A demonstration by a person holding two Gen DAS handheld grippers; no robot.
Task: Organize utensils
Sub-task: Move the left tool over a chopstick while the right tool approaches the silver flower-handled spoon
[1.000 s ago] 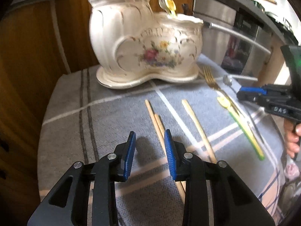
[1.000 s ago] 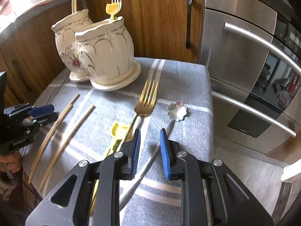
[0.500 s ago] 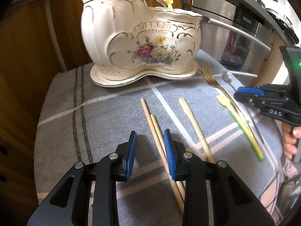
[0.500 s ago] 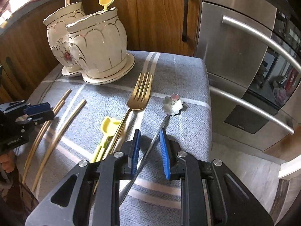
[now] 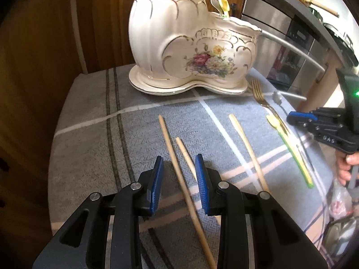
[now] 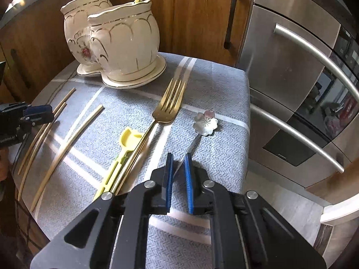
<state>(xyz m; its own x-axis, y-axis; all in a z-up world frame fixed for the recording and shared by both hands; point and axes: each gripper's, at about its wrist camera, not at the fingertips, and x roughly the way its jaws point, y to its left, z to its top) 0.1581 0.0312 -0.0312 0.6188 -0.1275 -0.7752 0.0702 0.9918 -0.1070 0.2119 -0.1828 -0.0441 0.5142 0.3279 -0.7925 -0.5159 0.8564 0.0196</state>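
Note:
A cream floral two-part utensil holder point(image 5: 190, 51) point(image 6: 121, 42) stands at the back of the grey striped cloth, with a fork and a yellow utensil in it. Three wooden chopsticks point(image 5: 179, 170) point(image 6: 67, 143) lie on the cloth. My left gripper point(image 5: 179, 170) is open, its jaws low on either side of two chopsticks. A gold fork point(image 6: 166, 114), a yellow-green utensil point(image 6: 121, 154) and a flower-bowl spoon point(image 6: 205, 123) lie to the right. My right gripper point(image 6: 178, 168) is open, its jaws narrowly straddling the spoon's handle.
The cloth-covered table point(image 6: 219, 85) ends close on the right, with a steel oven front point(image 6: 291, 78) beyond. Wooden cabinets point(image 5: 44, 44) stand behind and to the left. The right gripper shows in the left wrist view point(image 5: 298, 117).
My left gripper moved left and down so two chopsticks now lie between its jaws. My right gripper moved forward and lower along the spoon handle.

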